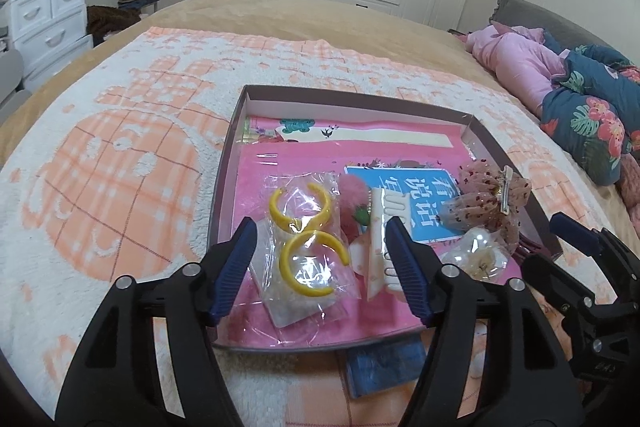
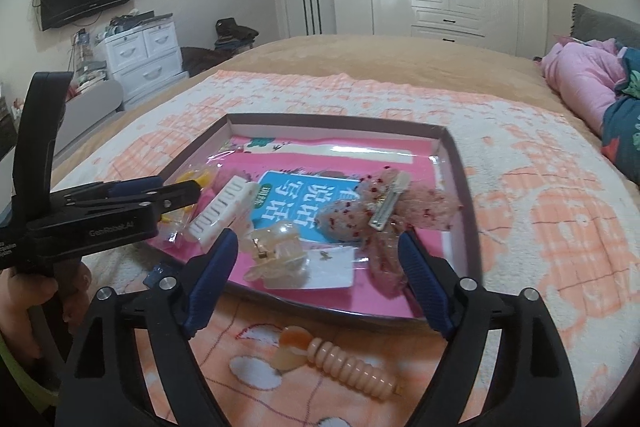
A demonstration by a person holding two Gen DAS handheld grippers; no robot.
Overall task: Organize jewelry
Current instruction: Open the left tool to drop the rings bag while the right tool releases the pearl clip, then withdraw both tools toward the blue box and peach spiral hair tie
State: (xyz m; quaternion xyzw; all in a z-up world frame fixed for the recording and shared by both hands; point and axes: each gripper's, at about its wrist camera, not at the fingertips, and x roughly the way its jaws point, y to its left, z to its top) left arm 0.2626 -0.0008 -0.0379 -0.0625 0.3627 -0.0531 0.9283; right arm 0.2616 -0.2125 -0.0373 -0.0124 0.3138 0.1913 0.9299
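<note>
A shallow box tray lined with pink lies on the bed. In it are a clear bag with yellow hoop earrings, a white claw clip, a pink pompom, a lace bow clip, a clear claw clip and a white earring card. My left gripper is open and empty above the earring bag and white clip. My right gripper is open and empty at the tray's near edge, over the clear claw clip.
A peach ribbed hair clip lies on the towel in front of the tray. A blue packet sticks out under the tray's near edge. Folded quilts lie at the right. A wardrobe and drawers stand beyond the bed.
</note>
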